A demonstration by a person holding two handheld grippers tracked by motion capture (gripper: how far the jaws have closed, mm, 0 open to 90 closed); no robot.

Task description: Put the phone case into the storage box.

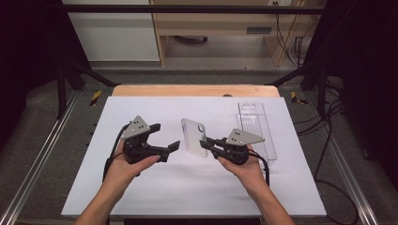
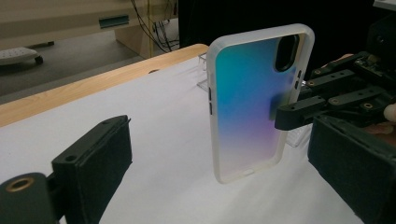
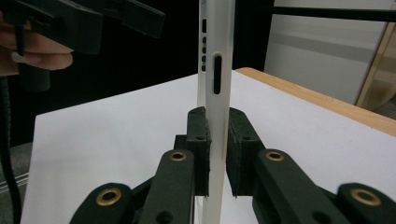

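The right gripper (image 1: 205,143) pinches a translucent phone case (image 1: 194,136) by its long edge, both pads pressed flat on the rim in the right gripper view, where the case (image 3: 215,93) stands upright and edge-on with its button cutouts facing the camera. The left gripper (image 1: 165,137) hovers just beside the case with its jaws spread wide and nothing between them; in the left gripper view the case (image 2: 254,100) shows an iridescent blue-to-violet back and a dark camera opening near its top corner. No brand, label or writing can be read on it.

The case is held above the middle of the white sheet (image 1: 187,192), lifted clear of it, with open room on every side. A clear plastic package (image 1: 258,124) lies flat to the right, near the sheet's right edge, behind the right hand (image 1: 244,168). The sheet covers a wooden table (image 1: 197,90) whose far edge stays bare. Beyond are grey floor, pale furniture and hanging cables.
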